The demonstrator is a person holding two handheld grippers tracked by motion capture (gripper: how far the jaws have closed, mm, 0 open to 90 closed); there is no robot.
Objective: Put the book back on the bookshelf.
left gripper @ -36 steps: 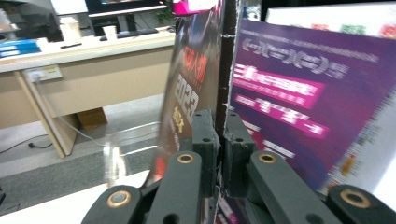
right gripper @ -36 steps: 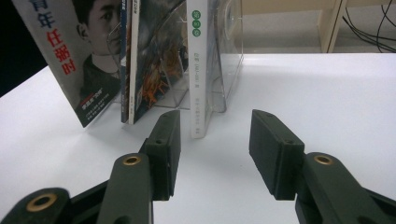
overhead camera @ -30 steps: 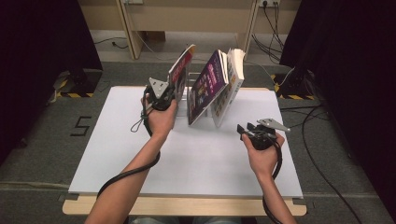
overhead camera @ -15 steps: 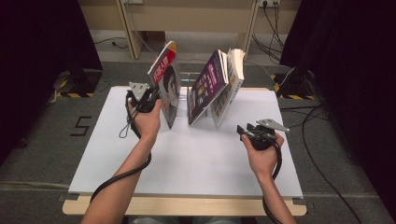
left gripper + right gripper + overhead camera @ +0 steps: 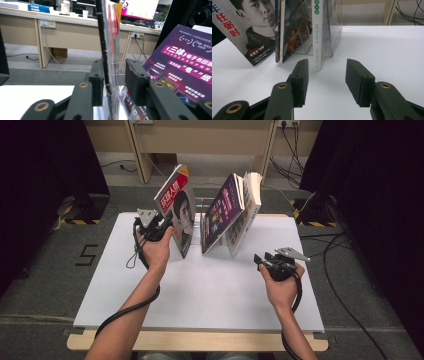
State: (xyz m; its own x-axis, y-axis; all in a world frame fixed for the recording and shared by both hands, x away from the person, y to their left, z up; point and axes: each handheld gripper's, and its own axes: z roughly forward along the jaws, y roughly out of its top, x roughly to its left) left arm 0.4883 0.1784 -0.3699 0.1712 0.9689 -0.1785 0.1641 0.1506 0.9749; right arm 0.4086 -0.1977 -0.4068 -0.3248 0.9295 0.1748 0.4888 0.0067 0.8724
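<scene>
White table (image 5: 200,290): our left gripper (image 5: 159,227), jaws just opening, straddles the red magazine (image 5: 177,207) loosely; right gripper (image 5: 264,261) gapes empty, near right.

A: How many publications are you counting on the desk (image 5: 200,295)?

B: I'm counting three: one magazine with a portrait cover (image 5: 177,212), one purple-covered magazine (image 5: 222,212) and one thick book (image 5: 248,205).

A: And stands?

B: I'm seeing one clear rack (image 5: 333,27) sitting among them.

A: Tools?

B: Two are showing: one left hand-held gripper (image 5: 159,226) and one right hand-held gripper (image 5: 261,260), each with two black jaws. One desk is carrying it all.
</scene>
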